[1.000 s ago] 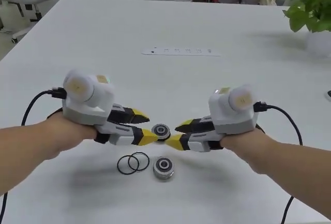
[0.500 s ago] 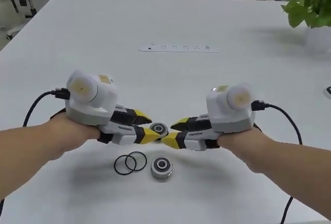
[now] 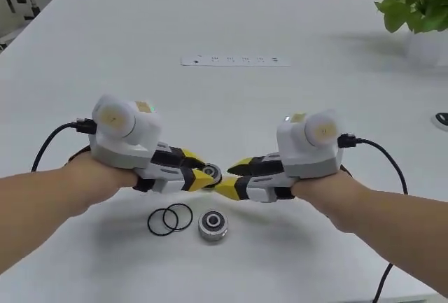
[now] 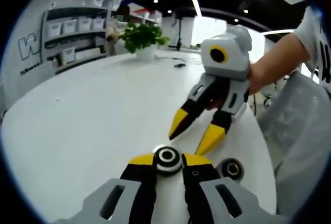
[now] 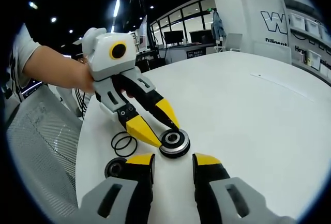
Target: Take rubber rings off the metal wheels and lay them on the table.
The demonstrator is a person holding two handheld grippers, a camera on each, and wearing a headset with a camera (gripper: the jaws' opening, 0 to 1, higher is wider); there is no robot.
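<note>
A small round metal wheel (image 4: pixel 168 158) with a dark band on its face is pinched between the yellow-tipped jaws of the left hand-held gripper (image 3: pixel 198 172), held up off the white table (image 3: pixel 105 44) near its close edge. The right hand-held gripper (image 3: pixel 225 178) faces it from the right with its jaws parted and nothing between them, its tips just beside the wheel. Below them on the table lie two thin black rubber rings (image 3: pixel 170 218), overlapping each other. A second metal wheel (image 3: pixel 212 224) sits just to their right. Farther off, mid-table, lies a flat white power strip (image 3: pixel 234 60), and a leafy green plant in a white pot (image 3: pixel 413 2) stands at the far right corner.
</note>
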